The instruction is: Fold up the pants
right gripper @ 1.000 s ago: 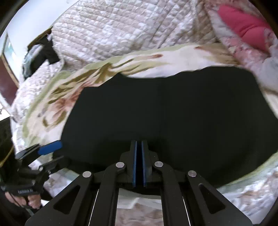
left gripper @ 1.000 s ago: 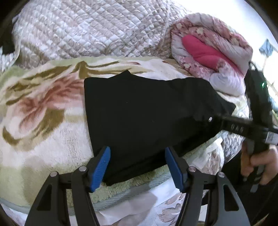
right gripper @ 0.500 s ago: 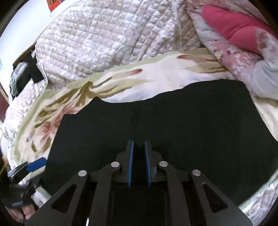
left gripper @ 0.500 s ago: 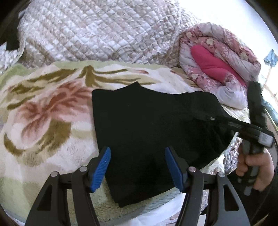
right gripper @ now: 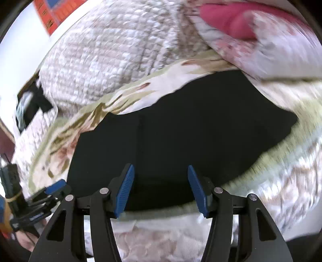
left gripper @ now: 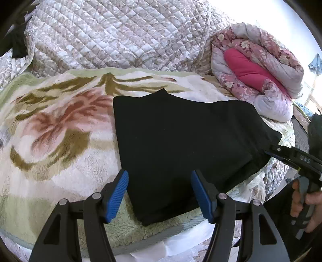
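Black pants (left gripper: 181, 145) lie folded flat on a floral fleece blanket (left gripper: 60, 131). In the left wrist view my left gripper (left gripper: 160, 193) hovers open over the pants' near corner, its blue pads either side of the cloth and not pressing it. My right gripper (left gripper: 281, 153) shows at the pants' right edge, held by a hand (left gripper: 308, 205). The right wrist view is blurred: the right gripper (right gripper: 161, 189) has its jaws opening above the pants (right gripper: 181, 131), with only the cloth lying below them. The left gripper (right gripper: 54, 189) shows at lower left.
A quilted bedspread (left gripper: 120, 36) rises behind the blanket. A rolled floral quilt with a pink lining (left gripper: 257, 76) sits at the back right, close to the pants. The bed's near edge (left gripper: 161, 241) runs just under both grippers. A red poster (right gripper: 58, 14) hangs on the wall.
My right gripper went from shut to wide open and drew back toward the pants' right edge, rolling as it went. The pants lie flatter. The left gripper stayed open in place.
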The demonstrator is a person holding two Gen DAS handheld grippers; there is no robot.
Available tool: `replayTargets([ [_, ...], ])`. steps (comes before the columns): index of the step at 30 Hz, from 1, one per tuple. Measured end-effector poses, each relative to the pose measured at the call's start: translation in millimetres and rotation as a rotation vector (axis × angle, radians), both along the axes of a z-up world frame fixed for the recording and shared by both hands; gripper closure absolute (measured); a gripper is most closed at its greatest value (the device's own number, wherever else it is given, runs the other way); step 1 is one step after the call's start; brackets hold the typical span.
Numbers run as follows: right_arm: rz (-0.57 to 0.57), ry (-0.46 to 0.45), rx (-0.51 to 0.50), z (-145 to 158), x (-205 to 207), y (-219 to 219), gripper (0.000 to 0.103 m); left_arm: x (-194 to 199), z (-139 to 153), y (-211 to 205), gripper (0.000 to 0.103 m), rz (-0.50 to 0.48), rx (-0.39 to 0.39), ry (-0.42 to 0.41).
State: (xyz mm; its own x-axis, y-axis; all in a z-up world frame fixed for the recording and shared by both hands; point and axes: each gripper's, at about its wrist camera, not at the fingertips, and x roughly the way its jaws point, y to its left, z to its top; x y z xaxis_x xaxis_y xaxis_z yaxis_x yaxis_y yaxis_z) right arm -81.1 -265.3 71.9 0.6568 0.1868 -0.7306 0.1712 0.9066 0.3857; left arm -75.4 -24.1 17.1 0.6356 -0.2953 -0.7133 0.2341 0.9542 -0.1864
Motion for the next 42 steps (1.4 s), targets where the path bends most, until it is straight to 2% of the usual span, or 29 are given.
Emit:
replayTargets([
  [7,-0.165,-0.019,0.087,0,-17,-41,0.047,0,0,0,0.036,0.000,-0.001,0.000],
  [10,-0.268,-0.016,0.074,1,-22,-56,0.047,0,0,0,0.036,0.000,0.000,0.001],
  [13,-0.313,-0.012,0.138,-6,-20,-72,0.046,0,0,0,0.036,0.001,0.000,0.002],
  [16,-0.348,-0.020,0.151,-9,-12,-83,0.046,1,-3,-1,0.036,0.001,0.002,0.004],
  [21,-0.405,-0.022,0.241,-24,0,-104,0.045,1,-2,-1,0.036,0.003,0.001,0.004],
  [24,-0.411,-0.034,0.237,-17,4,-103,0.043,1,-3,-1,0.036,0.003,0.000,0.005],
  [27,-0.391,-0.108,0.224,-4,0,-100,0.044,1,-4,2,0.036,0.006,-0.006,0.004],
  [30,-0.387,-0.034,0.230,-19,14,-104,0.044,4,-4,5,0.036,0.017,-0.016,0.009],
  [32,-0.395,-0.010,0.226,-26,21,-107,0.047,6,-4,7,0.036,0.025,-0.025,0.012],
  [34,-0.380,-0.016,0.192,-19,25,-105,0.056,6,-3,9,0.036,0.032,-0.029,0.013],
  [35,-0.369,-0.026,0.177,-14,27,-103,0.071,6,-3,10,0.036,0.036,-0.027,0.012],
  [36,-0.368,-0.033,0.167,-12,25,-102,0.076,6,-3,11,0.036,0.038,-0.026,0.012],
  [42,-0.268,-0.094,0.104,19,33,-82,0.079,7,-2,14,0.036,0.062,-0.009,0.014],
])
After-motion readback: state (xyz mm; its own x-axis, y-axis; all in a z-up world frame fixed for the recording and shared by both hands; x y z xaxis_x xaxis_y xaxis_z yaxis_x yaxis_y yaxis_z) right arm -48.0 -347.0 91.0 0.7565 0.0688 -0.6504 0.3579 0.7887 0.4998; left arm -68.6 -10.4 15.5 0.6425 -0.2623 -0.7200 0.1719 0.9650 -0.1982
